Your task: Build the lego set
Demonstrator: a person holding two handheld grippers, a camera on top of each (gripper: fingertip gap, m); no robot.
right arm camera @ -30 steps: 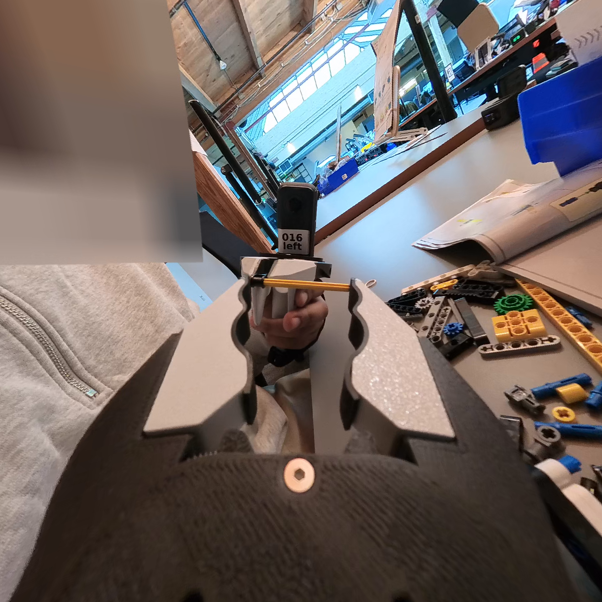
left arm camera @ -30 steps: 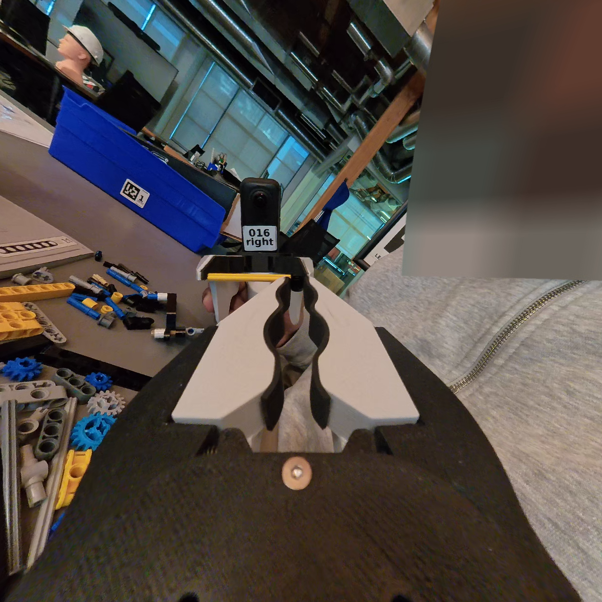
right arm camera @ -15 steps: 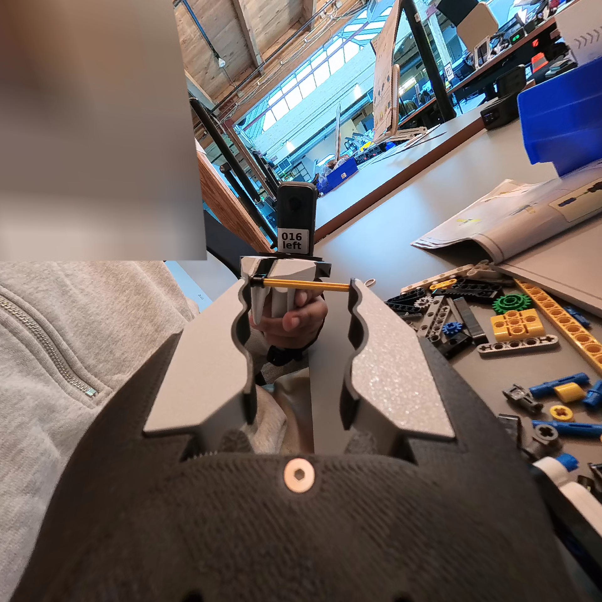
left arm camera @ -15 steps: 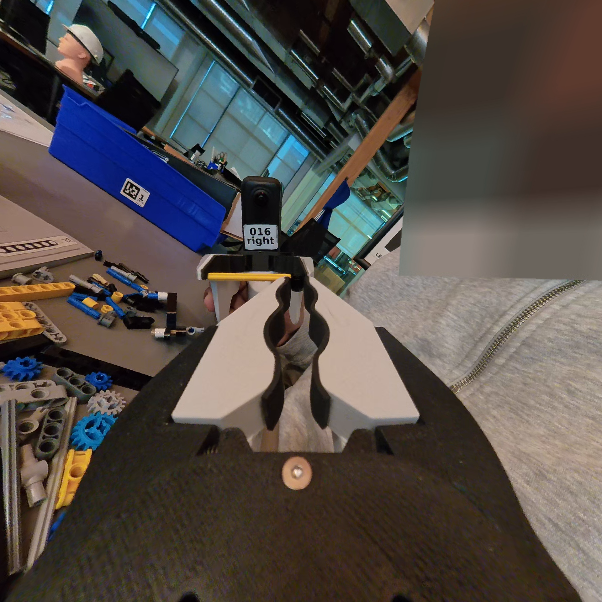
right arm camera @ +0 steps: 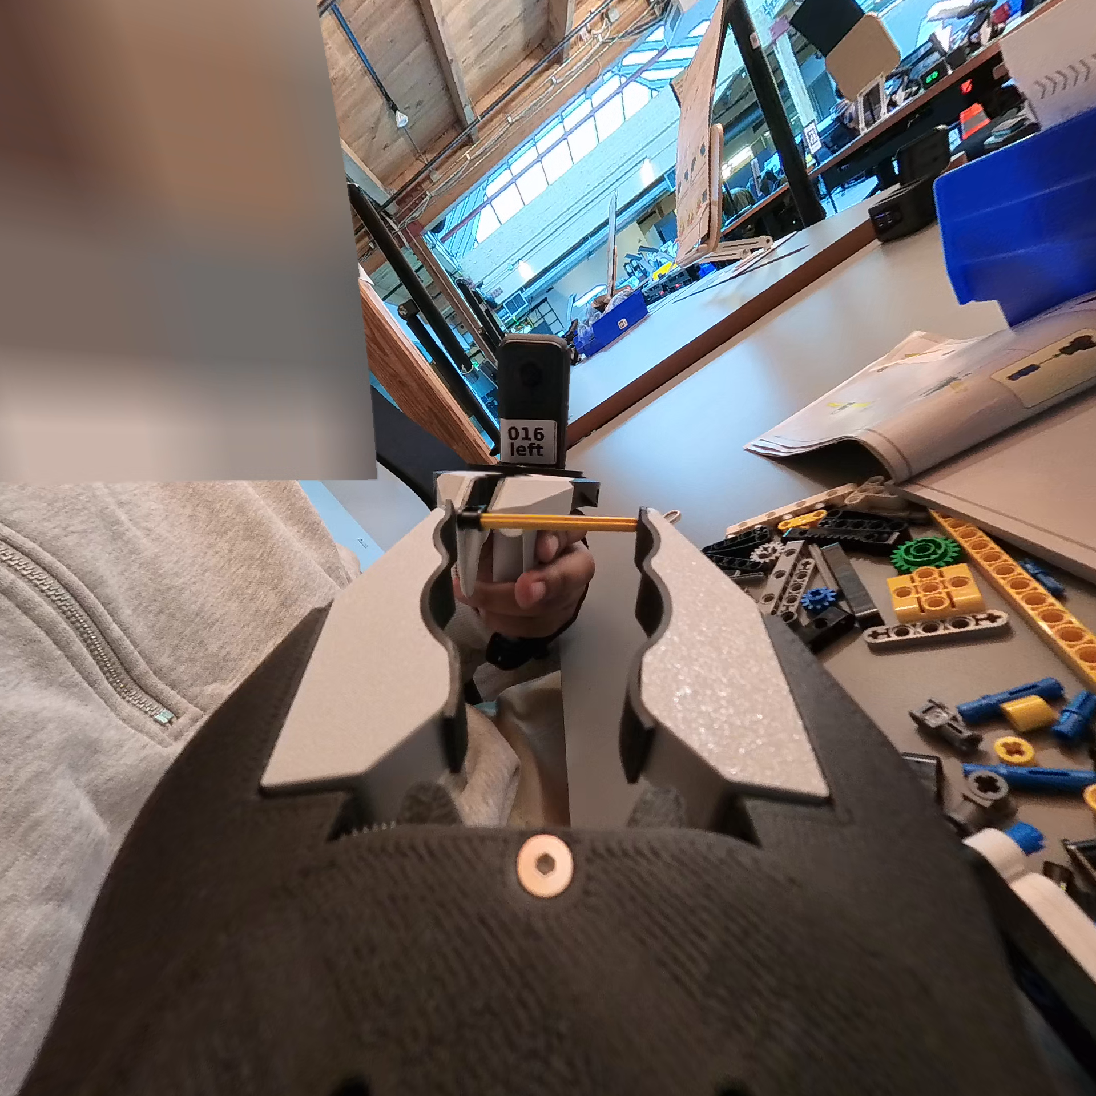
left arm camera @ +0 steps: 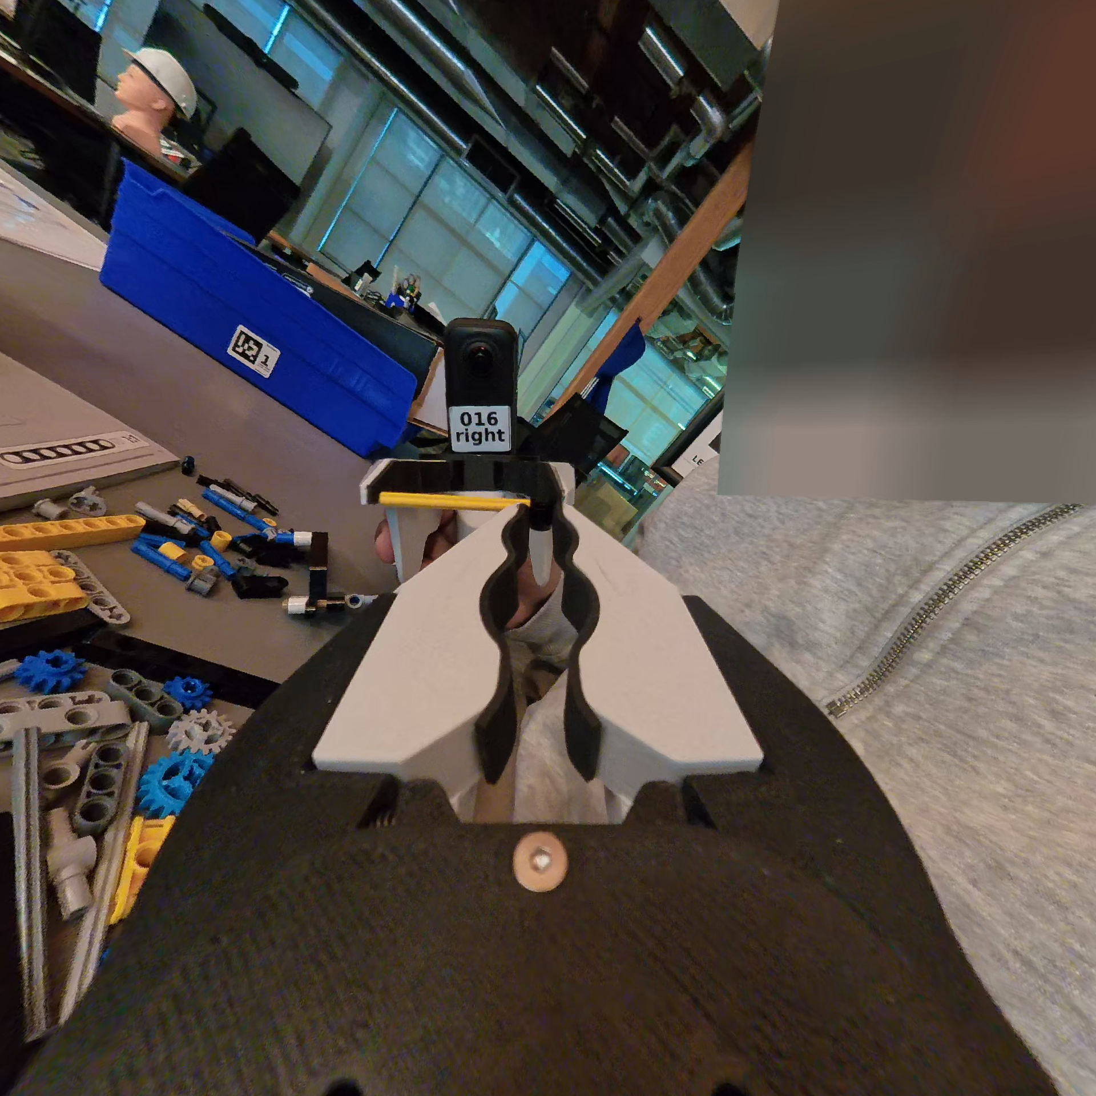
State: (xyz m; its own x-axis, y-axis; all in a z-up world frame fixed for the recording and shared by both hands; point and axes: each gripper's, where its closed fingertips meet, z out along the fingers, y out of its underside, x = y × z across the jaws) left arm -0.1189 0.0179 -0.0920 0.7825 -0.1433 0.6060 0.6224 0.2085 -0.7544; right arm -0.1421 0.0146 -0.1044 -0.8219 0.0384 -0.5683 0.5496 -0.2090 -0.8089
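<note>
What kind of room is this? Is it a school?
Probably a workshop or lab, not a classroom: long worktables, bare ceiling pipes, big windows, and a blue storage bin beside loose building pieces.

A thin yellow axle [right arm camera: 557, 523] with a black end piece lies level, above scattered loose lego parts [right arm camera: 925, 587].

Blue plastic bin [left arm camera: 237, 308] on grey table [left arm camera: 178, 391], square marker sticker on its side. Mannequin head [left arm camera: 139, 95] in white hard hat [left arm camera: 166, 74] on far bench. Grey zip hoodie [left arm camera: 889, 682] fills near side. Small black box, possibly charger [right arm camera: 907, 201], on far table edge. Wooden beam [left arm camera: 664, 284] overhead.
</note>
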